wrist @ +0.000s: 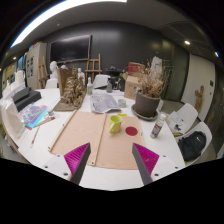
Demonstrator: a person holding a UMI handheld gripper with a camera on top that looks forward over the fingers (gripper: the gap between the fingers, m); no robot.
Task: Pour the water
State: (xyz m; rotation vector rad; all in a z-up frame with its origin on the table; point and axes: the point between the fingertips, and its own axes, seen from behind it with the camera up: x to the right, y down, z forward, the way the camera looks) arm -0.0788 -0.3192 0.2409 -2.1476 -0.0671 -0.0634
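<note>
Tool (112,165) fingers apart, holding nothing | above near table (110,180) edge | green cup (115,124) ahead (mat (100,135) open around it)

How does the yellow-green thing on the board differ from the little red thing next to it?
The yellow-green object stands taller and looks bulkier; the red object is low, flat and round. The yellow-green one lies more toward the middle of the tan board, the red one nearer the potted plant. Both lie beyond the open gripper.

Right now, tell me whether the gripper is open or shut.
Open. The gripper has its two fingers spread wide apart, with bare mat showing between them and nothing held.
</note>
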